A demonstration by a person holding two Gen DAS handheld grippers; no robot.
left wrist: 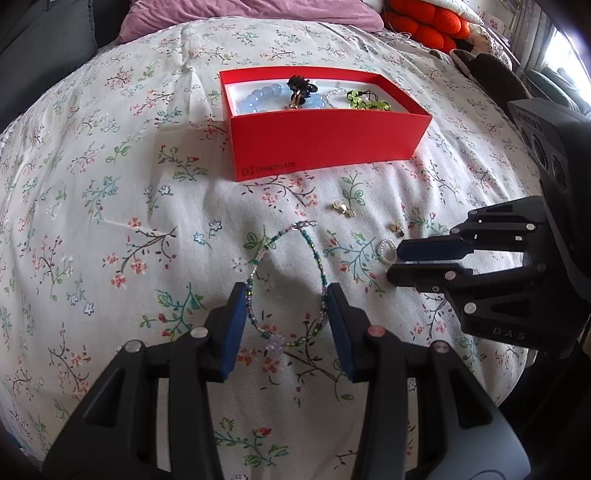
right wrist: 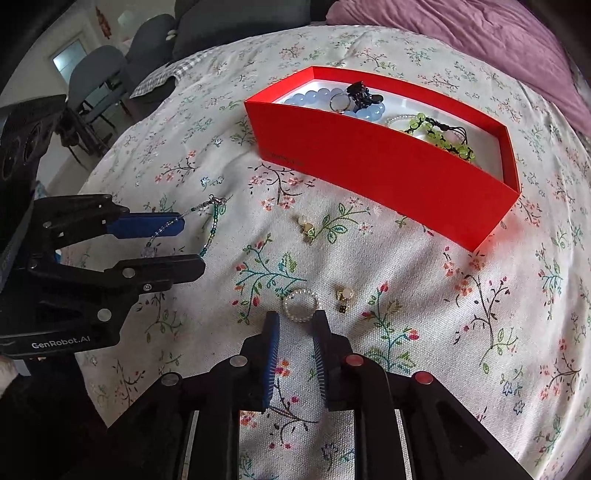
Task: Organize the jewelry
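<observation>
My left gripper [left wrist: 286, 297] hangs with jaws apart around the beaded necklace [left wrist: 284, 280] on the bed, near the red box [left wrist: 325, 136]. My right gripper [right wrist: 295, 321], jaws slightly apart and empty, sits just short of the pearl ring [right wrist: 301, 304], also near that box.

Near loop of the beaded bracelet [left wrist: 286, 280] partly covered by the left gripper [left wrist: 287, 295] fingers, small gold earrings [right wrist: 343, 295] too tiny to be made out, purple pillow [right wrist: 480, 33] cut off at the edge
</observation>
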